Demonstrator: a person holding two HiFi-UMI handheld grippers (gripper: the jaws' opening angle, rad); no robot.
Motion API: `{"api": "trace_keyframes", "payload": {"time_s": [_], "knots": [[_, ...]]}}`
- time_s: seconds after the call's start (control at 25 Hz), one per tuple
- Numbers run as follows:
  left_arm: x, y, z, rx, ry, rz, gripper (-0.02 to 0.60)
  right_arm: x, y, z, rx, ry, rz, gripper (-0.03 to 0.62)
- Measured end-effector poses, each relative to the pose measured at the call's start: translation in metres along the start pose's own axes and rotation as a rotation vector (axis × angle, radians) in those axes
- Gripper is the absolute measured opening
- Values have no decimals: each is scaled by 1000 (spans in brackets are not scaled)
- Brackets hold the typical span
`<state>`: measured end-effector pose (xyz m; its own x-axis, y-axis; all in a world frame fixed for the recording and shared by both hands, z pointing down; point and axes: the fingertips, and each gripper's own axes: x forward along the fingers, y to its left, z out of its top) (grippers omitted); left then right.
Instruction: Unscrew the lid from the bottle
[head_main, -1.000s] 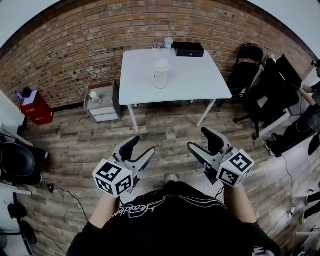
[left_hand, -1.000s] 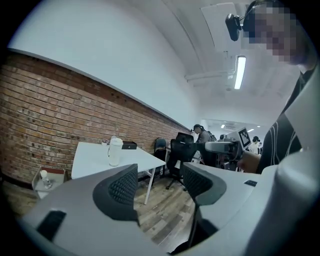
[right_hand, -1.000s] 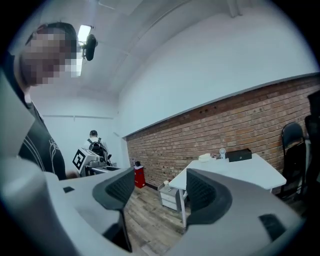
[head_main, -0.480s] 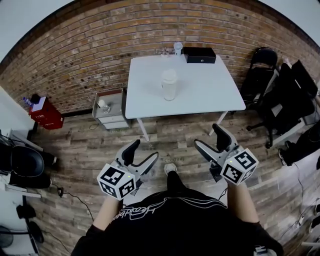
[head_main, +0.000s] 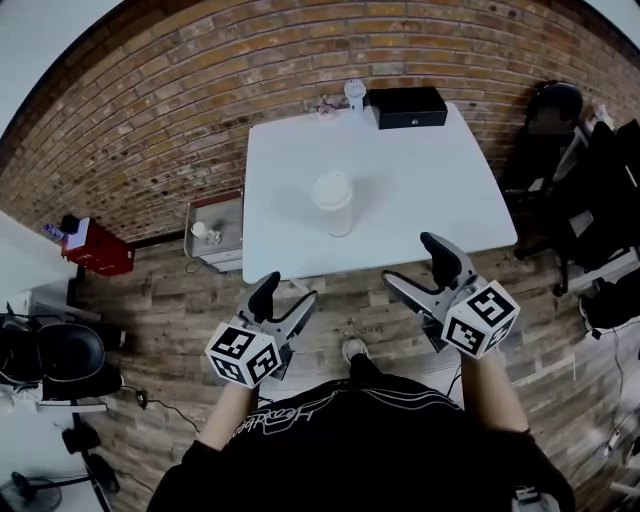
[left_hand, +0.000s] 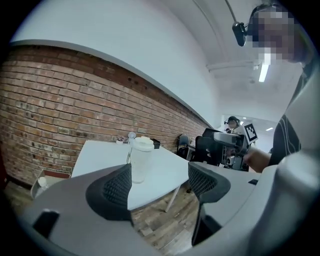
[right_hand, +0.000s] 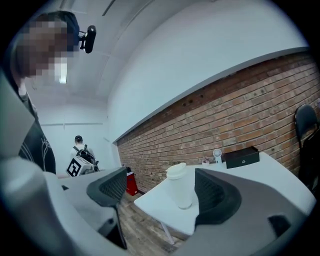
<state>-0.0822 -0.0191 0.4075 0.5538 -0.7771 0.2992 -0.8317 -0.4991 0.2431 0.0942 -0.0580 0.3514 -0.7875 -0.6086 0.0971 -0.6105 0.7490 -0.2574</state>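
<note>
A white bottle (head_main: 333, 206) with a white lid (head_main: 332, 187) stands upright near the middle of the white table (head_main: 430, 180). Both grippers hang in the air short of the table's front edge, apart from the bottle. My left gripper (head_main: 288, 292) is at the lower left, its jaws opening with nothing between them. My right gripper (head_main: 410, 262) stands open and empty at the lower right. The left gripper view shows the bottle (left_hand: 140, 159) far off beyond the left gripper (left_hand: 160, 182). In the right gripper view the bottle (right_hand: 180, 186) stands beyond the right gripper (right_hand: 160, 192).
A black box (head_main: 405, 107) and a small white fan-like object (head_main: 354, 93) sit at the table's far edge by the brick wall. A grey drawer unit (head_main: 213, 228) and a red box (head_main: 95, 250) stand left of the table, black chairs (head_main: 555, 110) to the right.
The table and bottle have come nearer in the head view. Both grippers now sit close to the table's front edge, with their jaws spread a little wider.
</note>
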Motion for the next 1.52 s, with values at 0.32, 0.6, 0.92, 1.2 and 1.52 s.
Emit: {"api": "trace_keyframes", "payload": {"time_s": [0.32, 0.6, 0.92, 1.2, 1.52], "knots": [[76, 35, 7, 68, 72, -12, 368, 59, -41, 18, -53, 29, 71, 407], [125, 54, -12, 137, 121, -22, 374, 77, -53, 22, -73, 66, 71, 405], [167, 70, -26, 166, 147, -48, 374, 105, -52, 14, -114, 145, 69, 405], [191, 82, -33, 170, 143, -80, 374, 144, -54, -3, -154, 219, 93, 403], [209, 79, -35, 192, 141, -134, 371, 179, -56, -20, -192, 298, 108, 399]]}}
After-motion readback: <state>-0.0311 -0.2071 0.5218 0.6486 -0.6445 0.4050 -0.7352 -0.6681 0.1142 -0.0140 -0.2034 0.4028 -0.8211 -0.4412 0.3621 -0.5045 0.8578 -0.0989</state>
